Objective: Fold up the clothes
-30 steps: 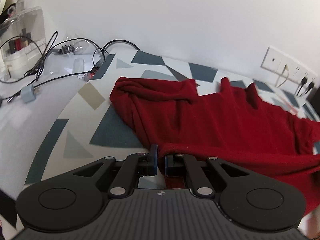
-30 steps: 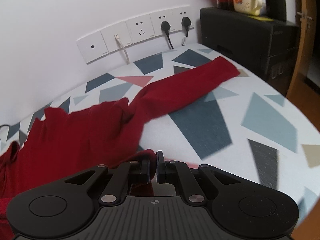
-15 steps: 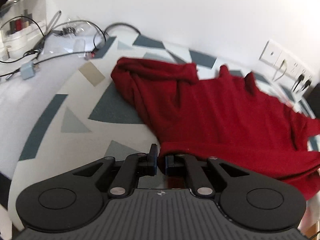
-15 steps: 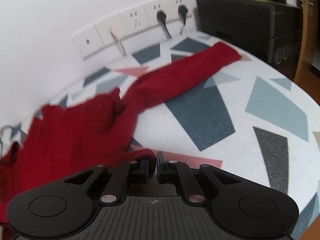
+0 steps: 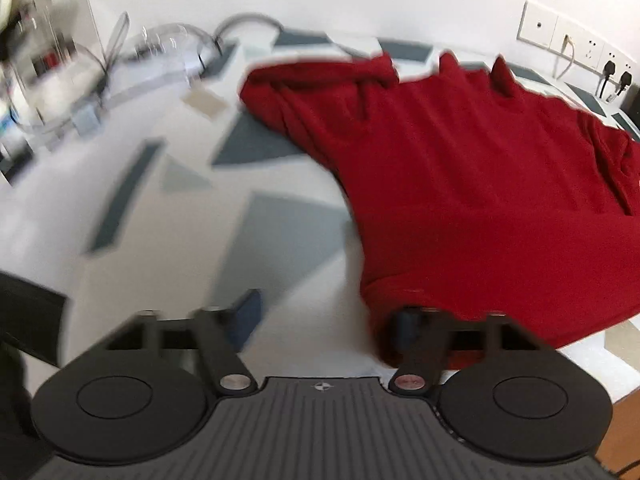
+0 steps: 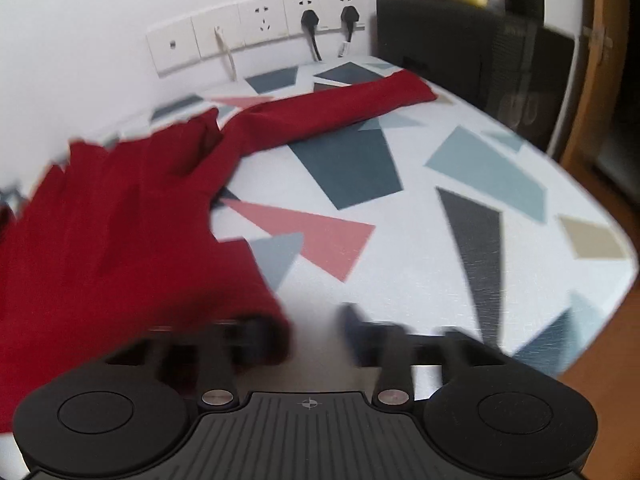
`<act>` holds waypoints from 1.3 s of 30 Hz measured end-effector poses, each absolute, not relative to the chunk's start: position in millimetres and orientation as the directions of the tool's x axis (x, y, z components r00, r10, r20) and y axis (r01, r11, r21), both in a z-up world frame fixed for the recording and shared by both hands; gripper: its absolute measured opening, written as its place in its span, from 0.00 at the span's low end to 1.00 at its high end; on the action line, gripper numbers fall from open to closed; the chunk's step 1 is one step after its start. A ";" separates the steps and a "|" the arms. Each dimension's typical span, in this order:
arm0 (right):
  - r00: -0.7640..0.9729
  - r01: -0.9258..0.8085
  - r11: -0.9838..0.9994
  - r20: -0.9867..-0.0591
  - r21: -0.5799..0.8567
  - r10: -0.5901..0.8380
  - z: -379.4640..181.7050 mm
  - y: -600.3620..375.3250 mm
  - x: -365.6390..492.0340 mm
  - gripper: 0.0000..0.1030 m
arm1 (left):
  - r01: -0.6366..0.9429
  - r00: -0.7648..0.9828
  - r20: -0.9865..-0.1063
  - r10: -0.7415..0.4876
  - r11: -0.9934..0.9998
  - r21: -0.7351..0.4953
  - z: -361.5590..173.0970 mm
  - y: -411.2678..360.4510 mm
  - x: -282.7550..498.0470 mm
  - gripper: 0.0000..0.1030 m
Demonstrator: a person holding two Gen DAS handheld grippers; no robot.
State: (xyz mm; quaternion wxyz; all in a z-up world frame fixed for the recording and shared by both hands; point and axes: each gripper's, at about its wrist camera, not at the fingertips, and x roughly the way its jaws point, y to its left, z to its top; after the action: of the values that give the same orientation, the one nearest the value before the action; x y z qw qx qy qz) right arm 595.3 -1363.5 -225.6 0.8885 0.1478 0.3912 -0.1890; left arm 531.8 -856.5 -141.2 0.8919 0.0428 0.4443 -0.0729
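Now both grippers gape over the red sweater (image 5: 472, 184).

Left gripper (image 5: 326, 316) and right gripper (image 6: 316, 328) have just been opening; fingers apart, nothing pinched, hem corners draped on one finger each. Sweater spreads on the patterned table (image 6: 460, 240), sleeve toward one o'clock.

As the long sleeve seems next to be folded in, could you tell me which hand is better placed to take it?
Probably the right. The right gripper, its fingers just opened off the red sweater, has the outstretched sleeve lying ahead of it. The left gripper, also just opened, sits at the opposite hem corner, facing the bunched sleeve.
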 end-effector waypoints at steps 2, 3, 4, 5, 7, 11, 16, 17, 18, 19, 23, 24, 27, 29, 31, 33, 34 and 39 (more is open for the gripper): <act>0.616 0.452 0.888 -0.751 0.088 -0.239 -215.4 -1355.3 589.7 0.66 | 0.205 0.620 -0.776 -0.121 0.979 0.012 -126.9 -854.6 524.7 0.73; 0.622 0.450 0.887 -0.747 0.099 -0.233 -209.3 -1353.1 584.5 0.66 | 0.219 0.624 -0.770 -0.135 0.976 0.007 -120.5 -853.6 521.2 0.75; 0.625 0.453 0.885 -0.747 0.110 -0.227 -203.6 -1351.8 579.8 0.67 | 0.232 0.628 -0.764 -0.151 0.973 -0.001 -114.3 -852.4 517.7 0.76; 0.625 0.458 0.880 -0.749 0.125 -0.219 -198.3 -1351.5 575.7 0.68 | 0.245 0.629 -0.759 -0.167 0.970 -0.011 -109.4 -850.8 515.6 0.80; 0.632 0.462 0.872 -0.749 0.160 -0.198 -187.4 -1350.8 566.3 0.68 | 0.264 0.622 -0.759 -0.193 0.964 -0.029 -102.7 -848.2 513.6 0.83; 0.631 0.473 0.862 -0.754 0.184 -0.185 -167.7 -1353.6 556.4 0.73 | 0.274 0.628 -0.742 -0.234 0.959 -0.072 -90.5 -840.0 508.2 0.84; 0.696 0.465 0.841 -0.702 0.277 -0.154 -133.5 -1367.4 570.2 0.73 | 0.271 0.658 -0.707 -0.259 0.958 -0.099 -76.8 -837.7 521.0 0.85; 0.717 0.441 0.855 -0.680 0.273 -0.153 -125.1 -1367.9 582.2 0.72 | 0.278 0.668 -0.700 -0.253 0.957 -0.082 -74.6 -842.5 528.3 0.85; 0.738 0.416 0.869 -0.657 0.267 -0.152 -116.8 -1368.3 594.2 0.72 | 0.284 0.677 -0.693 -0.248 0.957 -0.064 -72.4 -847.4 535.7 0.85; 0.758 0.392 0.882 -0.635 0.260 -0.149 -108.4 -1368.8 606.2 0.72 | 0.288 0.683 -0.689 -0.241 0.956 -0.049 -71.3 -852.5 543.4 0.85; 0.792 0.297 0.934 -0.598 0.199 -0.124 -99.4 -1372.8 674.2 0.65 | 0.252 0.666 -0.718 -0.201 0.967 -0.037 -81.7 -873.5 577.7 0.85; 0.782 0.307 0.933 -0.608 0.187 -0.135 -105.6 -1378.6 690.7 0.65 | 0.228 0.658 -0.731 -0.182 0.973 -0.036 -87.5 -879.1 585.2 0.85; 0.748 0.345 0.925 -0.642 0.162 -0.167 -127.3 -1399.8 738.0 0.58 | 0.188 0.635 -0.760 -0.136 0.982 -0.018 -103.1 -898.4 602.7 0.85; 0.709 0.400 0.900 -0.681 0.173 -0.184 -151.6 -1424.8 762.2 0.52 | 0.184 0.617 -0.777 -0.125 0.983 -0.013 -112.6 -915.0 615.8 0.85; 0.675 0.425 0.890 -0.713 0.167 -0.189 -176.4 -1443.9 781.2 0.51 | 0.177 0.594 -0.798 -0.105 0.984 0.002 -122.2 -931.2 629.5 0.85; 0.649 0.442 0.884 -0.735 0.155 -0.196 -197.6 -1459.2 798.6 0.51 | 0.159 0.577 -0.814 -0.072 0.987 0.025 -131.7 -945.5 643.5 0.85; 0.641 0.452 0.880 -0.739 0.146 -0.206 -206.6 -1464.9 806.3 0.51 | 0.146 0.566 -0.823 -0.050 0.988 0.040 -136.7 -952.4 651.3 0.85; 0.614 0.474 0.870 -0.759 0.137 -0.215 -235.4 -1484.8 840.2 0.58 | 0.084 0.523 -0.851 0.035 0.992 0.092 -153.3 -972.8 674.4 0.85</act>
State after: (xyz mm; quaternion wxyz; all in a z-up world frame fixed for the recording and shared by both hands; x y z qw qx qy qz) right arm 840.2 -1484.8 -235.4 0.8832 0.1643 0.3936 -0.1951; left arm 674.4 -972.8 -153.3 0.8706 0.0606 0.4880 -0.0140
